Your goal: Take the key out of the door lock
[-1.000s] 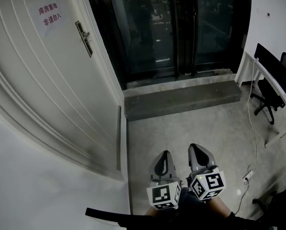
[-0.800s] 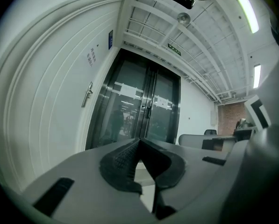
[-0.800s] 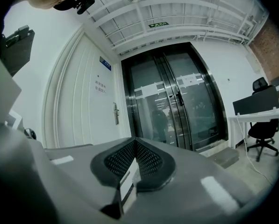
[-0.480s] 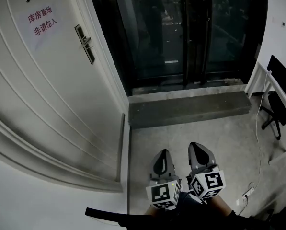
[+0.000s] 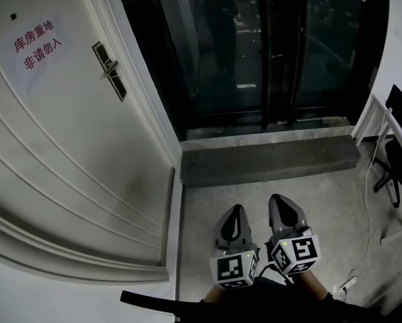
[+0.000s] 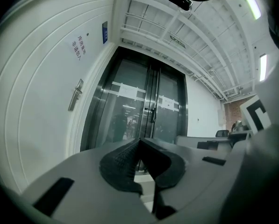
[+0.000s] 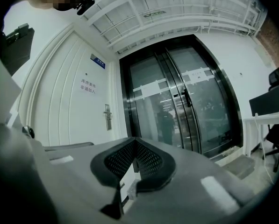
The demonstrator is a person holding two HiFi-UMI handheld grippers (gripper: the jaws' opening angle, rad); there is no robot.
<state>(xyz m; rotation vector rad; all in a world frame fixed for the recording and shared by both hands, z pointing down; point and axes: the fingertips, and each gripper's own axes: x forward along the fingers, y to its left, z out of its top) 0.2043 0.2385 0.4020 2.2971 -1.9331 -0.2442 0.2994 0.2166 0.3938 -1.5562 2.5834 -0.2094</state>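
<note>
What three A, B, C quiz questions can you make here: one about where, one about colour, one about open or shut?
1. In the head view, where is the door lock? A upper left, on the white door. B far right. C bottom middle.
2. What colour is the writing on the sign? A blue. B red. C green.
3. How do the left gripper and right gripper stand? A both shut, empty. B both wide open. C one open, one shut.
Answers: A, the lock sits there; B, the characters are red; A, each gripper view shows jaws meeting on nothing.
</note>
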